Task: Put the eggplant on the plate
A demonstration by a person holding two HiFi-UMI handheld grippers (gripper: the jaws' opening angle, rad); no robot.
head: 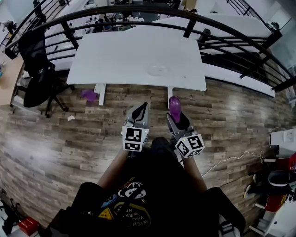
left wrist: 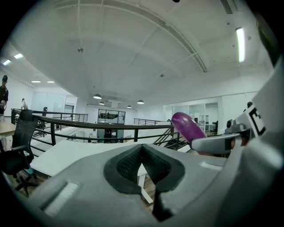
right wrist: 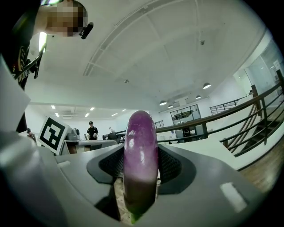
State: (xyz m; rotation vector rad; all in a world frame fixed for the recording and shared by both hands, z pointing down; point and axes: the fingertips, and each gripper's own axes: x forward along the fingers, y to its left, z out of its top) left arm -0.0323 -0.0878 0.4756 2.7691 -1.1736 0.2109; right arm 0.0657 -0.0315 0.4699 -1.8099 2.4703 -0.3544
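A purple eggplant [head: 174,105] stands upright between the jaws of my right gripper [head: 175,112], which is shut on it. In the right gripper view the eggplant [right wrist: 140,155] fills the gap between the two black pads. My left gripper [head: 142,109] is beside it, shut, with nothing in it; in its own view the left gripper [left wrist: 142,150] has its pads meeting, and the eggplant [left wrist: 188,127] shows at the right. Both grippers hang over the wooden floor, short of the white table [head: 115,60]. A clear glass plate [head: 158,70] lies on the table's near right part.
A black curved railing [head: 138,11] runs behind the table. A black office chair [head: 39,69] stands at the left. A small purple thing [head: 89,95] lies on the floor by a table leg. Cables and boxes [head: 282,139] sit at the right.
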